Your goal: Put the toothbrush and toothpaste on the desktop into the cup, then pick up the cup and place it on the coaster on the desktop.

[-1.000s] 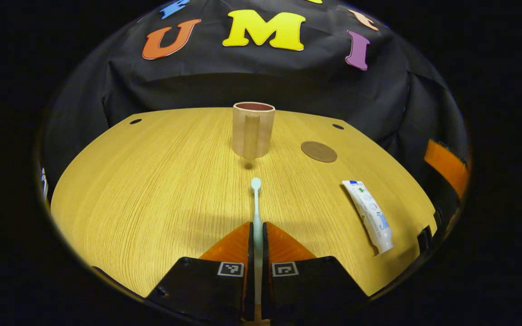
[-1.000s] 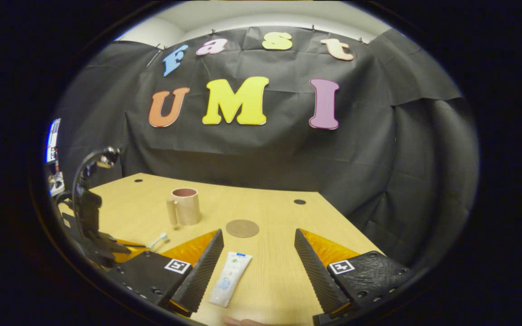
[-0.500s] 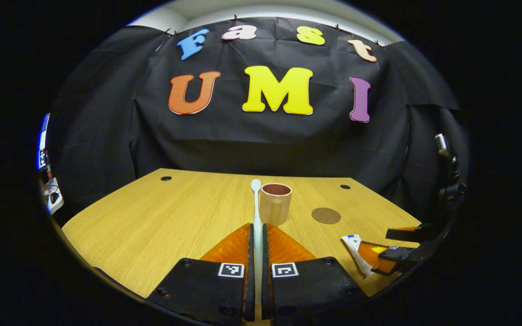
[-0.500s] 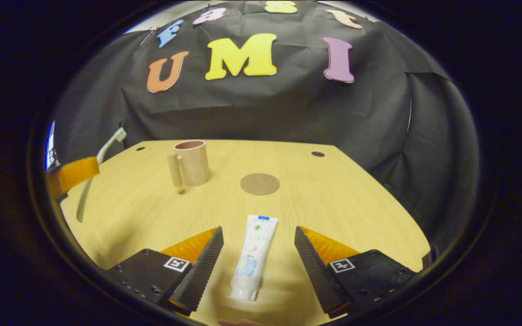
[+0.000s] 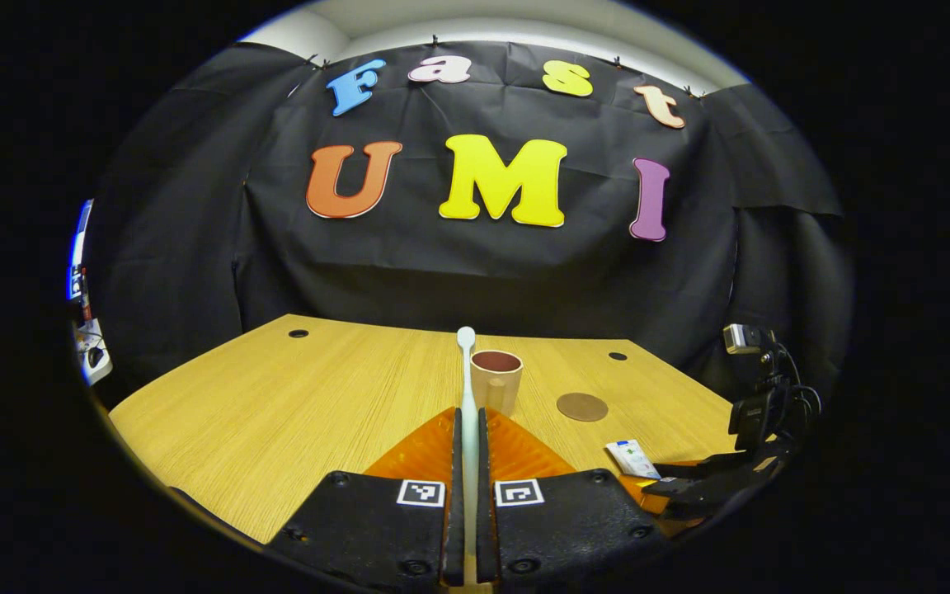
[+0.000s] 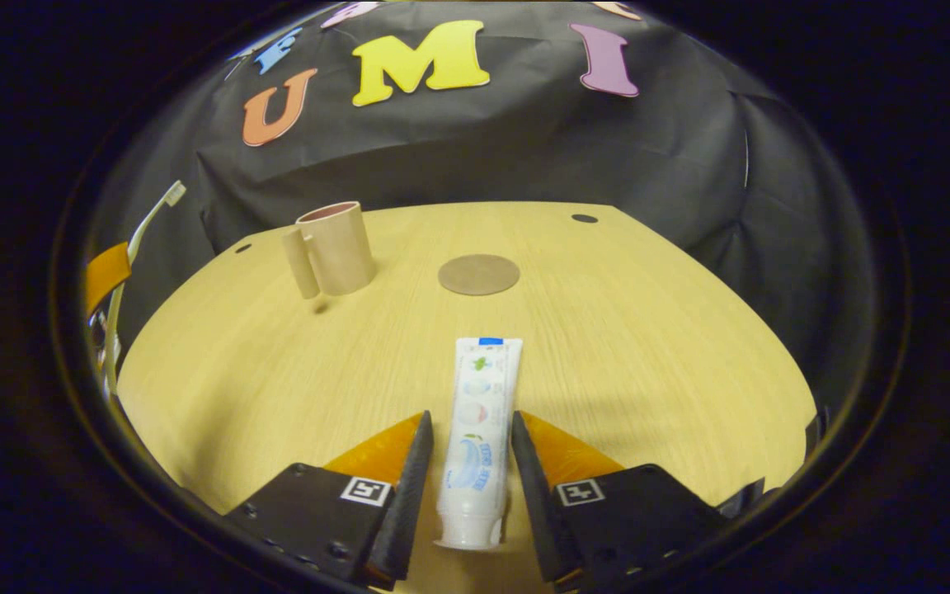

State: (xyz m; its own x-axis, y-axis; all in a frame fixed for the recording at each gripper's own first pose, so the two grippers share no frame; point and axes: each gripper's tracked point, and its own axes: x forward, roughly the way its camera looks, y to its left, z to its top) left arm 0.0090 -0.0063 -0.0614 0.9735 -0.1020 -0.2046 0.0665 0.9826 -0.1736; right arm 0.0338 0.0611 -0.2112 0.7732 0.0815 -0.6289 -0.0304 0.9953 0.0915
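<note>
Toothbrush [image 5: 466, 388] clenched in left hand-held gripper [image 5: 467, 429]; toothpaste [image 6: 475, 429] between right hand-held gripper's [image 6: 468, 433] parted fingers.

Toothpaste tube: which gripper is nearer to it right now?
Right. The right gripper has its fingers on either side of the toothpaste tube lying on the desktop. The left gripper is off to the side, shut on the toothbrush.

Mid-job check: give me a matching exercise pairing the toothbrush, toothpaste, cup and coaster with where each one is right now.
Things:
1. toothbrush
2. toothpaste
3. cup
4. coaster

Places:
A. bare on the desktop, nothing on it
B. clamped in the left gripper, lifted
C. lying on the desktop between the right gripper's fingers
D. standing upright on the desktop, handle toward the camera

Pairs: 1-B, 2-C, 3-D, 4-A
</note>
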